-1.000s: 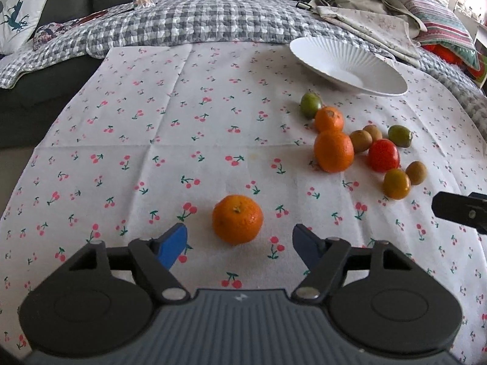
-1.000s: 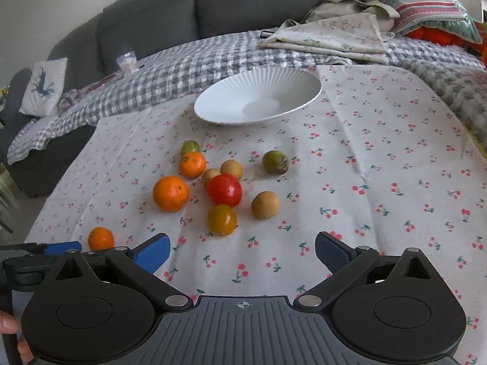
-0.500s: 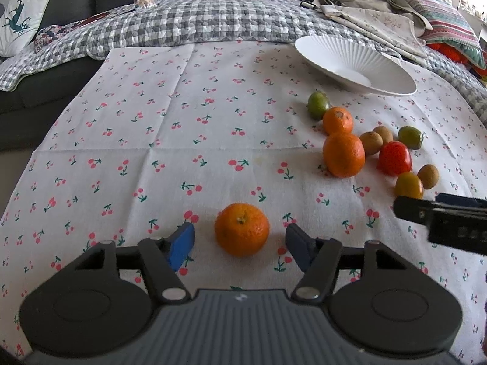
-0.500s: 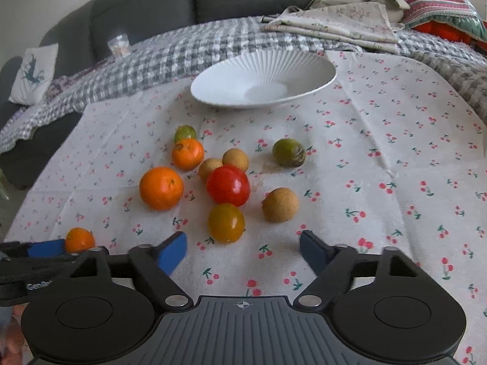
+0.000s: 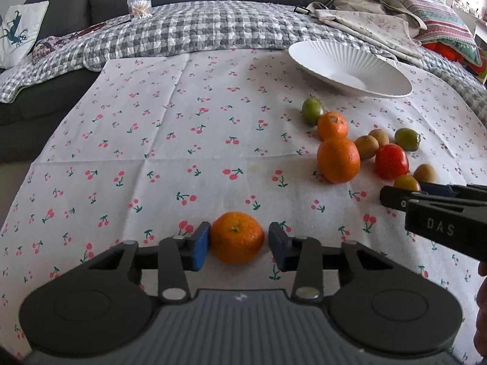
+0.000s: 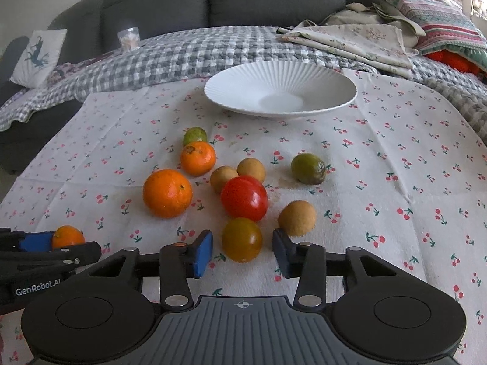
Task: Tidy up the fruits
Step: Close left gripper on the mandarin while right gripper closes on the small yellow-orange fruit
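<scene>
My left gripper (image 5: 239,243) is open around a small mandarin (image 5: 237,237) on the cherry-print cloth; the left pad touches it or nearly so, and a small gap shows at the right pad. My right gripper (image 6: 242,251) is open around a yellow-orange tomato (image 6: 242,239), with gaps on both sides. Beyond it lie a red tomato (image 6: 244,202), a large orange (image 6: 167,192), a smaller mandarin (image 6: 197,158), brown round fruits (image 6: 296,218) and green fruits (image 6: 308,168). An empty white ribbed plate (image 6: 243,86) stands behind them.
The cherry-print cloth (image 5: 182,140) covers the table. A grey checked blanket (image 5: 197,33), folded cloths (image 6: 350,42) and cushions lie behind on a dark sofa. A small clear jar (image 5: 140,4) stands on the blanket at the back left.
Both grippers have moved forward and down and narrowed. The left one now has the mandarin between its fingers, the right one the yellow-orange tomato.
</scene>
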A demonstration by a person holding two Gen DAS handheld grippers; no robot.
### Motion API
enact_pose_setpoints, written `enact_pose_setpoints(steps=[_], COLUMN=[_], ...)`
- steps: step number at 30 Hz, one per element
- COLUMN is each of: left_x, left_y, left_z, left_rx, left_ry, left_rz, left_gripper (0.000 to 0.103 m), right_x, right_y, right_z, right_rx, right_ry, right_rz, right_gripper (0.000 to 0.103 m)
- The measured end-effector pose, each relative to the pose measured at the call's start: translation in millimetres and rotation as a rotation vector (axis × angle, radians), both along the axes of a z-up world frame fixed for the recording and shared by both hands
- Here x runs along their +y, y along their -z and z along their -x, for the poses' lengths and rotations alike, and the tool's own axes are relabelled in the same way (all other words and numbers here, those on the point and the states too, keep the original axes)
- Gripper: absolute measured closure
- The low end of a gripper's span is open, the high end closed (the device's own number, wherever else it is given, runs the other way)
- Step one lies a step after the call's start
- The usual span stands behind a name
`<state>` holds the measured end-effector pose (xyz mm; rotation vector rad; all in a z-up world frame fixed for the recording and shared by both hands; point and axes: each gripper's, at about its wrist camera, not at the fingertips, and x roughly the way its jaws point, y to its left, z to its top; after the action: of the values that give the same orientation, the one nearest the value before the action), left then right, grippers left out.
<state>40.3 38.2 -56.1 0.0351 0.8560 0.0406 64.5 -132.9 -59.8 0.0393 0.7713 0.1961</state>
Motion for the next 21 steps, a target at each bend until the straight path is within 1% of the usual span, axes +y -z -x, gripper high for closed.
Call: enact_pose_setpoints(steps=[4,8,11,15,21], left_x=[1,1,2,0,-5], left_y=[0,0,-2,-7,-20], left_z=[0,0,1,2,4], left_rx=[-0.003,-0.002,0.000,-0.009,-0.022], left_ry=[-0.001,0.000,-0.001,-0.001,-0.008], left_rz=[0.004,0.012,0.034,0.045,0.068], left_gripper=[0.069,0.069,0.069,0.070,0.070], right_x=[4,4,3,-2,-4], right_y=[0,-1,-3,-9,-15], right_z=[0,0,2,5,7], right_rx=[-0.013,-0.022,-0.028,-0.031,-0.030], right_ry=[-0.009,-0.016,-0.018,-0.013,-0.012], right_rz=[0.015,0.018,0.022,0.005,-0.010], right_gripper=[0.077,0.078,0.078,0.078,0.078])
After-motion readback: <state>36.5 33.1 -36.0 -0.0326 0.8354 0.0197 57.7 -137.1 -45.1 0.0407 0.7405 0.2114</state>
